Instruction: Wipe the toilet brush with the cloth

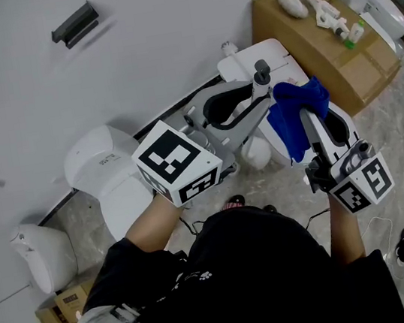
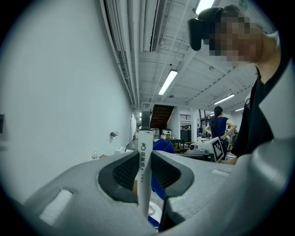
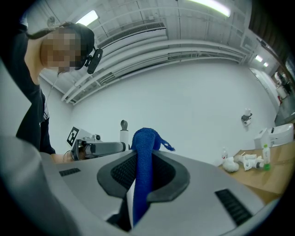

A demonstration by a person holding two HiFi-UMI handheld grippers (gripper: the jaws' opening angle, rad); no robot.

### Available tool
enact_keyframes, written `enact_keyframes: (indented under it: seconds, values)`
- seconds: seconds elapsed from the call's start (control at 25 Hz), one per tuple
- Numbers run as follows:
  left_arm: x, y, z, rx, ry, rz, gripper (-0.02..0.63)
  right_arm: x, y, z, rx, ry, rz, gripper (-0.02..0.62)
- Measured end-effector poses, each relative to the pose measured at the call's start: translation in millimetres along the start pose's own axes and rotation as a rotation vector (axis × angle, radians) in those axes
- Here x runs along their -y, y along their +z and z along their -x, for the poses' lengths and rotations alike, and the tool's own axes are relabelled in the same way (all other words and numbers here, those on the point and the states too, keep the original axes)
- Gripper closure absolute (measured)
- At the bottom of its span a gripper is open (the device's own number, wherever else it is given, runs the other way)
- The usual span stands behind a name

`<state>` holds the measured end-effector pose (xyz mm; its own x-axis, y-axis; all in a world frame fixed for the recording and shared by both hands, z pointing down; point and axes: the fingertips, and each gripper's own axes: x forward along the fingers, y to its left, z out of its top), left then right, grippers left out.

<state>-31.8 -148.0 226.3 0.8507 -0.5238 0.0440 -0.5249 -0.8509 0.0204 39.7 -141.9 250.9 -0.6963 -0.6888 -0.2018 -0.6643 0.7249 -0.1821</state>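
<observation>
The toilet brush shows as a white handle (image 2: 145,159) with a grey end (image 1: 262,73), standing upright. My left gripper (image 1: 257,99) is shut on that handle, which is pinched between its pads (image 2: 126,170). A blue cloth (image 1: 297,115) hangs bunched from my right gripper (image 1: 310,121), which is shut on it. In the right gripper view the cloth (image 3: 145,143) rises between the pads, and the brush handle (image 3: 123,133) stands just left of it. The cloth sits close beside the handle's upper part; whether they touch I cannot tell. The brush's lower end is hidden.
White toilets stand along the wall (image 1: 112,171), (image 1: 42,254), with another white fixture (image 1: 261,56) under the grippers. A cardboard box (image 1: 327,38) at the back right carries small white items. A person (image 2: 219,124) stands far off in the room.
</observation>
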Motion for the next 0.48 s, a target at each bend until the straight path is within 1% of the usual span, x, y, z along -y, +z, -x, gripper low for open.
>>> enact_keyframes:
  seconds: [0.48]
  values:
    - [5.5,-3.4,7.1,-0.004,0.011,-0.002,0.518,-6.0,0.2,4.7,-0.003,-0.007,0.025,0.532]
